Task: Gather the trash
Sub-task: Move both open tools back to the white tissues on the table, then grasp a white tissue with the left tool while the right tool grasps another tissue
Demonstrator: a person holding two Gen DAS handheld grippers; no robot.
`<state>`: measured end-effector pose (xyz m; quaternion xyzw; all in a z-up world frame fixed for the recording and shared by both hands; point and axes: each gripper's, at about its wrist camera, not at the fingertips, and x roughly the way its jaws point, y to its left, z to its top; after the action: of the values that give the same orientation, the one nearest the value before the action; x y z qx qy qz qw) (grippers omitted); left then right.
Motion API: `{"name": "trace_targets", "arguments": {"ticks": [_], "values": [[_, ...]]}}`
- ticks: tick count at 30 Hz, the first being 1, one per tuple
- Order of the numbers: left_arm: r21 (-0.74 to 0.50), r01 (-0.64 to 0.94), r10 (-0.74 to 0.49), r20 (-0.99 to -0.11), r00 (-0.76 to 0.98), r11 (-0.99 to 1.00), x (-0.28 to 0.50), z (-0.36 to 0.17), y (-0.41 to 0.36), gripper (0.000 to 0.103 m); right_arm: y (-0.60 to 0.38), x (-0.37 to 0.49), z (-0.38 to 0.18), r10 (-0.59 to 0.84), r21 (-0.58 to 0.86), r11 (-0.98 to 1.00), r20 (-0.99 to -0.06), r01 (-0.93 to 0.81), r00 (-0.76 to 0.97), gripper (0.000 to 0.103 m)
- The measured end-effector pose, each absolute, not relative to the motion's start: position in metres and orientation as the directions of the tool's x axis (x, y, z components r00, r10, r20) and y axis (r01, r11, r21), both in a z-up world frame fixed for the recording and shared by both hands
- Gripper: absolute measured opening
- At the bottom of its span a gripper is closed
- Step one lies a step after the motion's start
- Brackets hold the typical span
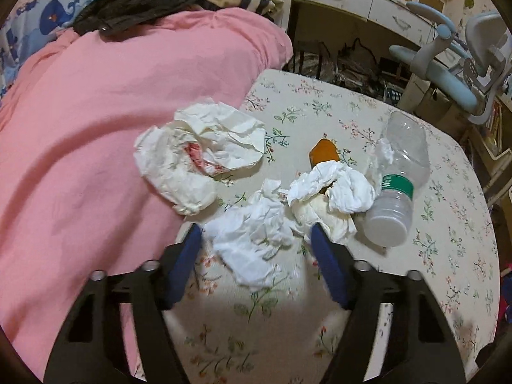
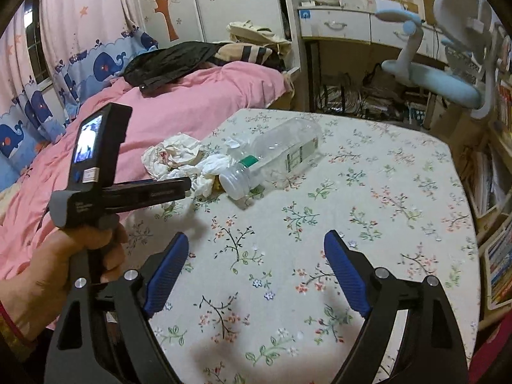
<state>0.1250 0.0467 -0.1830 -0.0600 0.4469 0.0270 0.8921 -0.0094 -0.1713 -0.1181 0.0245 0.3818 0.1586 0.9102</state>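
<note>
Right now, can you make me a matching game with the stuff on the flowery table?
Things:
1. clear plastic bottle
2. crumpled white tissue
3. flat orange piece
4. right gripper

Descriptions:
A. partly hidden under tissue
B. lying on its side, green band near the cap
C. open over bare tablecloth
D. between the left gripper's blue fingers

Pairs: 1-B, 2-D, 3-A, 4-C

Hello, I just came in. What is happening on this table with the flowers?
A person is collecting trash with a two-finger gripper in each hand. The left gripper is down over a crumpled white tissue, which lies between its blue fingers but is not yet pinched. The right gripper hangs open above bare floral tablecloth. An empty clear plastic bottle and more crumpled paper lie uncollected.
</note>
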Motion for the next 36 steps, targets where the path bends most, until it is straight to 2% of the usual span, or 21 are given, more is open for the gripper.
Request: {"name": "trace_targets", "arguments": {"ticks": [3, 6, 8, 16, 19, 26, 31, 34, 36], "values": [[-0.106, -0.095, -0.028, -0.802, 0.597, 0.990, 0.135, -0.187, 0.049, 0.055, -0.169, -0.006, -0.118, 0.313, 0.163, 0.946, -0.689, -0.281, 0.654, 0.083], [-0.128, -0.065, -0.067, -0.812, 0.579, 0.990, 0.142, -0.192, 0.048, 0.026, -0.168, -0.005, -0.119, 0.323, 0.178, 0.943, -0.691, -0.281, 0.647, 0.083], [-0.164, -0.037, -0.116, -0.824, 0.555, 0.986, 0.142, -0.191, 0.049, 0.017, -0.168, -0.002, -0.120, 0.326, 0.186, 0.942, -0.695, -0.278, 0.641, 0.083], [-0.273, 0.006, -0.213, -0.740, 0.638, 0.962, 0.111, -0.128, 0.068, 0.015, -0.157, 0.003, -0.121, 0.331, 0.181, 0.939, -0.701, -0.291, 0.632, 0.083], [-0.232, 0.024, -0.191, -0.733, 0.653, 0.972, 0.100, -0.111, 0.068, 0.015, -0.148, 0.005, -0.120, 0.330, 0.161, 0.937, -0.700, -0.311, 0.633, 0.083], [-0.241, 0.042, -0.205, -0.705, 0.679, 0.970, 0.096, -0.086, 0.073, 0.015, -0.113, 0.041, -0.121, 0.303, 0.047, 0.925, -0.690, -0.377, 0.657, 0.083], [-0.293, 0.038, -0.234, -0.670, 0.704, 0.955, 0.092, -0.068, 0.092, 0.016, -0.085, 0.089, -0.127, 0.275, -0.038, 0.902, -0.719, -0.431, 0.638, 0.071], [-0.305, 0.022, -0.231, -0.670, 0.705, 0.952, 0.094, -0.068, 0.102, 0.016, -0.071, 0.113, -0.137, 0.213, -0.103, 0.895, -0.757, -0.434, 0.618, 0.071], [-0.319, 0.018, -0.239, -0.671, 0.702, 0.948, 0.096, -0.068, 0.106, 0.016, -0.066, 0.126, -0.145, 0.186, -0.123, 0.891, -0.780, -0.437, 0.598, 0.067]]}}
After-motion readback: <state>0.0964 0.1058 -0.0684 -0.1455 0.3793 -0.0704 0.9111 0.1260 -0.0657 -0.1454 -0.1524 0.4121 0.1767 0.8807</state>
